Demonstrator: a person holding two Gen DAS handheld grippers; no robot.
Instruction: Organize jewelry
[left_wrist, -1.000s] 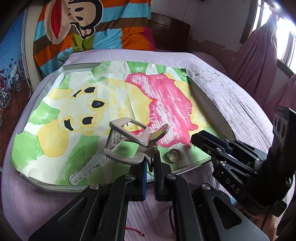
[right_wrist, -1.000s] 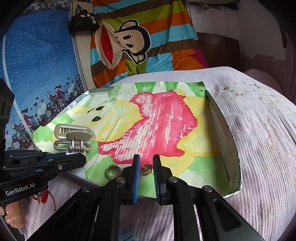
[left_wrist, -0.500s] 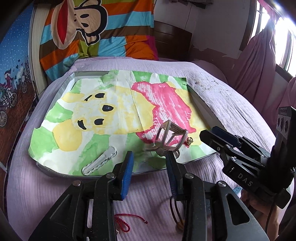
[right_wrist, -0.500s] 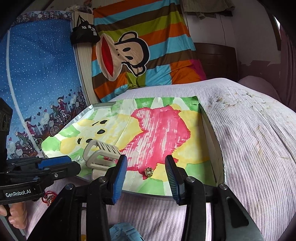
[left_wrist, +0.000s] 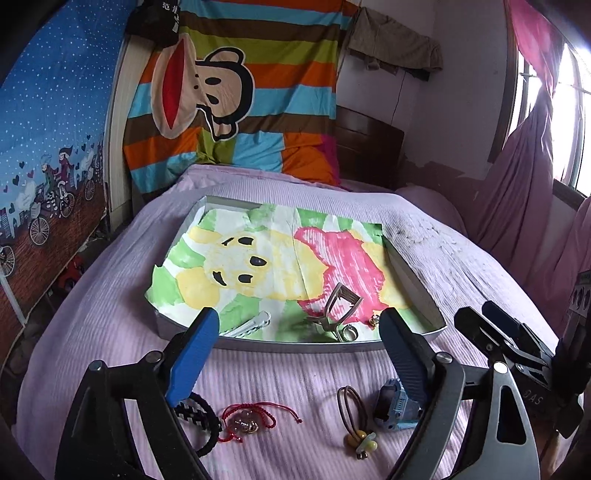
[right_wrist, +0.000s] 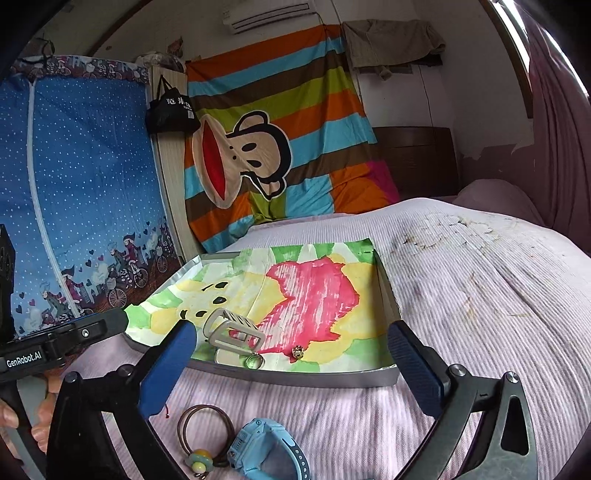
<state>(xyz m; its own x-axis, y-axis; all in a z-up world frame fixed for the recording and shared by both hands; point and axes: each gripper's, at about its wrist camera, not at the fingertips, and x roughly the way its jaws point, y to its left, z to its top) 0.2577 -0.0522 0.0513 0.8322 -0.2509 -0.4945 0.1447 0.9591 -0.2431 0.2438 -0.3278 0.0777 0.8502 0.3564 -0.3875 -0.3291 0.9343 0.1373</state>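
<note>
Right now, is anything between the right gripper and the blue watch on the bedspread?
Nothing visible. The blue watch lies just below the open right gripper, with bare bedspread between. The brown hair tie touches its left side.

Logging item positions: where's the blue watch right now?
The blue plastic watch lies on the lilac bedspread, outside the grey tray, just right of the brown hair tie; bottom centre in the right wrist view.

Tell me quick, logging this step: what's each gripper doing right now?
Left gripper: open, holding nothing.
Right gripper: open, holding nothing.
</note>
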